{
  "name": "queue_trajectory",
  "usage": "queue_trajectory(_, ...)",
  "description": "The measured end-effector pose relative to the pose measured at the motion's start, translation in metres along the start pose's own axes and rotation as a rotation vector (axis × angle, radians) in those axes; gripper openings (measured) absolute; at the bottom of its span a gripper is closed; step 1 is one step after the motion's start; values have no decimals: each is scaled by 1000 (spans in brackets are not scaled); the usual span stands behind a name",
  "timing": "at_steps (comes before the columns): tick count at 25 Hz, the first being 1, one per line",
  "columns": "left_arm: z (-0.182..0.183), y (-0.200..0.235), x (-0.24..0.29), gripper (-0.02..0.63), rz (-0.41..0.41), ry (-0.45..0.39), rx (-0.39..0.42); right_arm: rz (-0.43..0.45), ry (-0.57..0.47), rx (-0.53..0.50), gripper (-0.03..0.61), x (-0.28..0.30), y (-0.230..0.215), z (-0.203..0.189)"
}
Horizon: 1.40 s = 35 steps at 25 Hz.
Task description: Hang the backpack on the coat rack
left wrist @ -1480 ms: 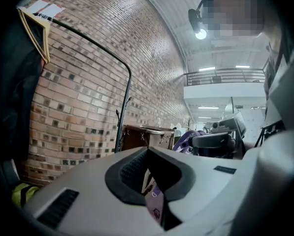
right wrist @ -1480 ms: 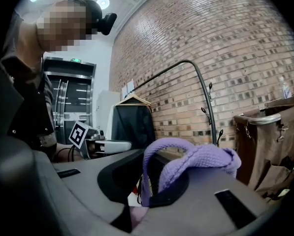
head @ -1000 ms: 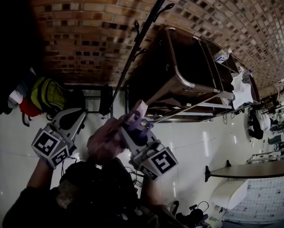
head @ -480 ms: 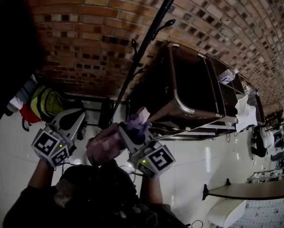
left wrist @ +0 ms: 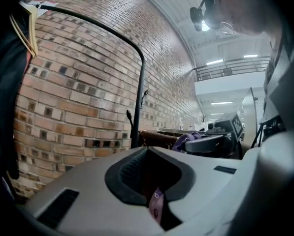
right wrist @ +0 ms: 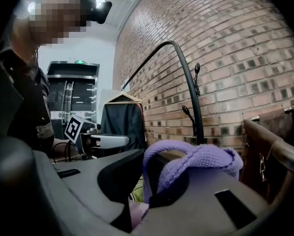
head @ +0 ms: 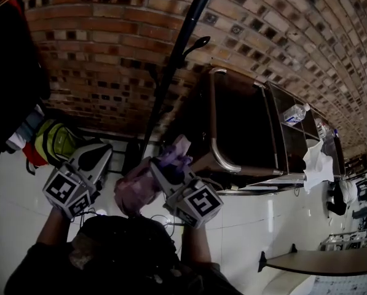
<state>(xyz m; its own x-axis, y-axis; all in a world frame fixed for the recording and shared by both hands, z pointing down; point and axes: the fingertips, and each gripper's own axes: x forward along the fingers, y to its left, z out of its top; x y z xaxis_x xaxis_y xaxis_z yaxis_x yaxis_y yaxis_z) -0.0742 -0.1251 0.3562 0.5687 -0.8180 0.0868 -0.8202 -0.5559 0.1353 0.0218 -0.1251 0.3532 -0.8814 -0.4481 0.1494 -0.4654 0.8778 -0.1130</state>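
Finding: right gripper is clamped shut on the purple loop; left gripper is closed on a pink tab. Backpack sits lower centre, short of the rack.

Risk, in our judgement: the loop, bunched in the jaws, may miss the hook and drop.

Quick headcount, here goes. Two grey plastic grippers with square-marker cubes: the left gripper and the right gripper. One pink and lilac fabric backpack. One black metal coat rack, and I count two curved hooks on its pole. One brown cabinet with a silver tube frame. One clear plastic bottle. One yellow-green bag. One white cloth. One black garment on a wooden hanger.
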Motion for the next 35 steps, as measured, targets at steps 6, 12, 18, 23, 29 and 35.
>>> queue_trajectory(6,1,13,38,40,46,2,-19,34,5,-32,22,17,-49,1)
queue_trajectory(12,-4,19,69,40,90,15,-23,79,39,19,21,30,-85,-11)
queue_trajectory(18,-2,24,92,40,120,24,-18,112,49,19,21,44,-107,-7)
queue_trajectory(23,-7,32,106,40,112,46,-16,108,59,15,21,61,-121,-6)
queue_trajectory(29,-9,61,115,40,80,59,-32,36,76,46,21,81,-147,-7)
queue_trajectory(35,-8,92,130,40,32,58,-44,-9,93,59,21,104,-165,-3)
